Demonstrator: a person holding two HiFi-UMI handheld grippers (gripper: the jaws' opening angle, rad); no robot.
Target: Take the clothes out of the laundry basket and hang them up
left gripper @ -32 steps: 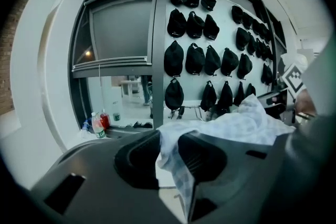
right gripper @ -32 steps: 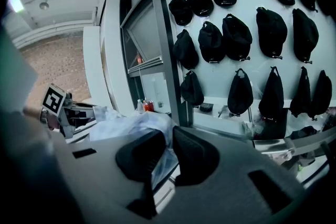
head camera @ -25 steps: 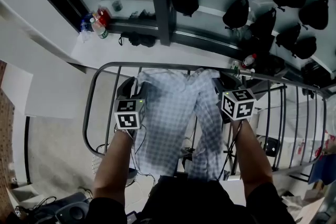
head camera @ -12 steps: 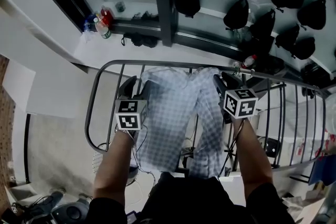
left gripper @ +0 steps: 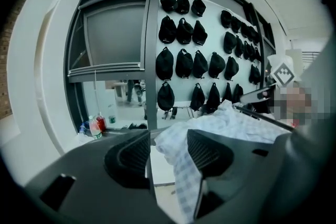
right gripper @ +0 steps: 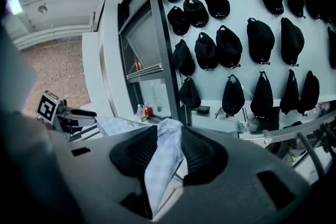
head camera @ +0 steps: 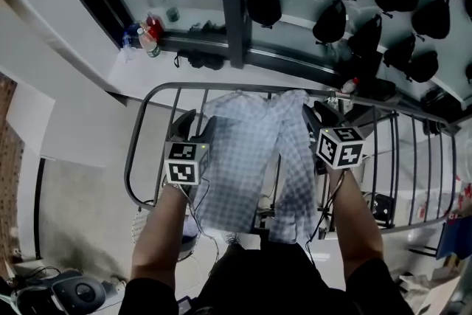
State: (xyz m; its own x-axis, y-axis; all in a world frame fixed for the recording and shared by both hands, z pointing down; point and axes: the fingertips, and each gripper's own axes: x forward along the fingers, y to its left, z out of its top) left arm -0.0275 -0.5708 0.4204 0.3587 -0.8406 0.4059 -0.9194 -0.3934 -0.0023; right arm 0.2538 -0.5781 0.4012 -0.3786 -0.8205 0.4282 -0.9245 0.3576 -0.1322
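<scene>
A pale checked garment hangs draped over the top rail of a metal rack. Both claws have just been opening. The left claw stands wide and released at the garment's left edge, with cloth lying beside one pad. The right claw, parted less widely, is loosened with a fold of the garment between its pads.

We wear a dark top with short sleeves, and our forearms are bare. Our left gripper and right gripper are matte black. Each carries a white cube printed with black square markers, the left cube and the right cube. Thin dark cables trail from them along our forearms. The jaw pads are black, rounded and finely ribbed.
</scene>
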